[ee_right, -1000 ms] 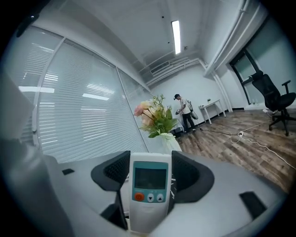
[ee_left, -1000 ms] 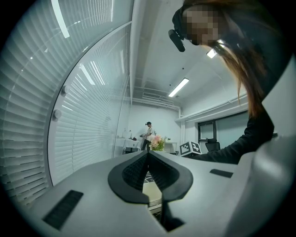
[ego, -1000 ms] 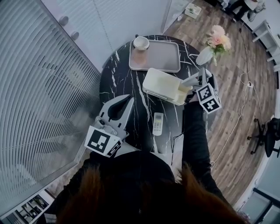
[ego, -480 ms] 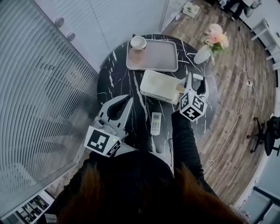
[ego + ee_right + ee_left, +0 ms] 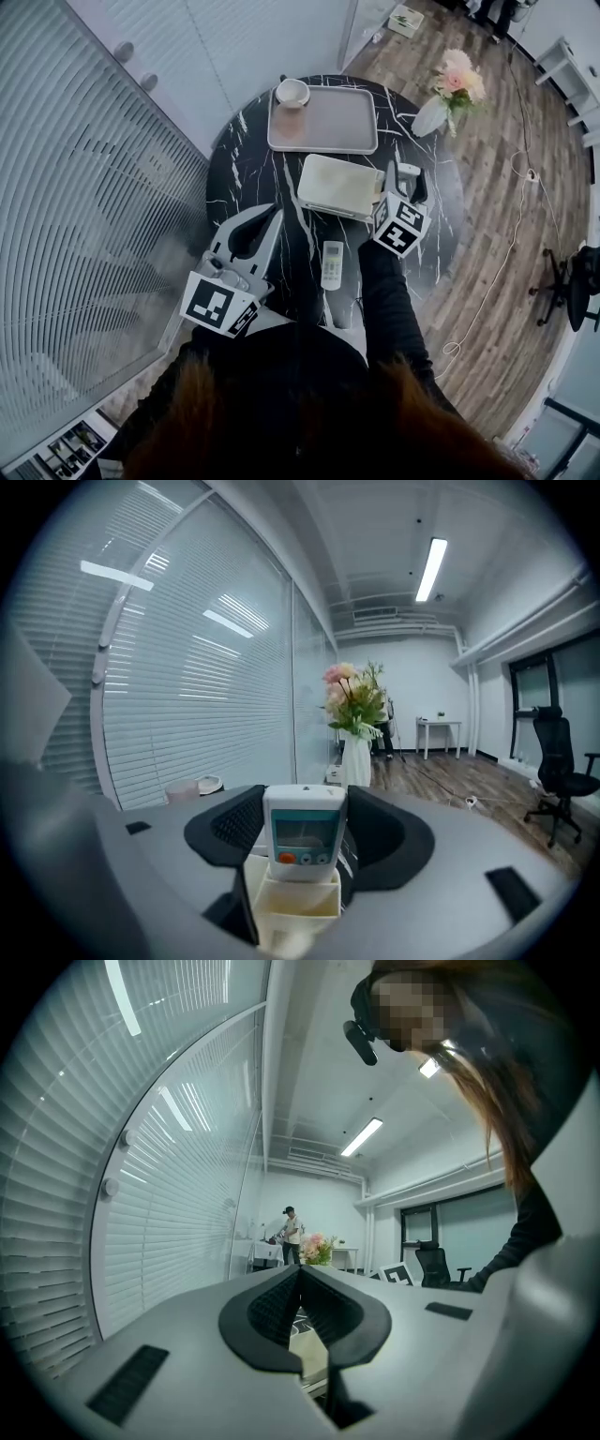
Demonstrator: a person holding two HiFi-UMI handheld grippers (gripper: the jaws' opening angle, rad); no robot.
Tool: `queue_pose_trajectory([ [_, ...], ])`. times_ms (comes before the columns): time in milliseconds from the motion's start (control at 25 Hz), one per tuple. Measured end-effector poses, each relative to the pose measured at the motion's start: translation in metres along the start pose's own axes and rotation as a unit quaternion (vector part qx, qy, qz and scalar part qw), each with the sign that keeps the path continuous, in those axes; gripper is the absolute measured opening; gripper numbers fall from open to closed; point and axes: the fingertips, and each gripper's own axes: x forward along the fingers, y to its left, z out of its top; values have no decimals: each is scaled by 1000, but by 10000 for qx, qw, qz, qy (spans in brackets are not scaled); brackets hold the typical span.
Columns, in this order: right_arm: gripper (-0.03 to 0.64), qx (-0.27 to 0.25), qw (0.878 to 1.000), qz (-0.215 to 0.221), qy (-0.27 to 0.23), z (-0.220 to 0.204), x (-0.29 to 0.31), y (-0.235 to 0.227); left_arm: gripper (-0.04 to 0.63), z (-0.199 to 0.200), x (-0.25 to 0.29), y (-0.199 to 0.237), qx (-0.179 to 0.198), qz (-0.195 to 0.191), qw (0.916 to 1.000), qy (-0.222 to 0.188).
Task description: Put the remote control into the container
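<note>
The right gripper clamps an upright remote control between its 2 fingers, its lower end inside the cream container just beneath them (left gripper fingers pressed together, empty).

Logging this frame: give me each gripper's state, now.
Left gripper: closed, empty.
Right gripper: closed on the remote control, which stands in the container.

White remote on table, near container.
</note>
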Motion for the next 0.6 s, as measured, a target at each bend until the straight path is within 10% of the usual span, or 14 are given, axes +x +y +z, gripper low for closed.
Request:
queue_pose_trajectory([
  [600, 268, -135, 9959, 481, 748, -48, 19, 4, 9, -1, -3, 1, -5, 78, 10000, 32],
])
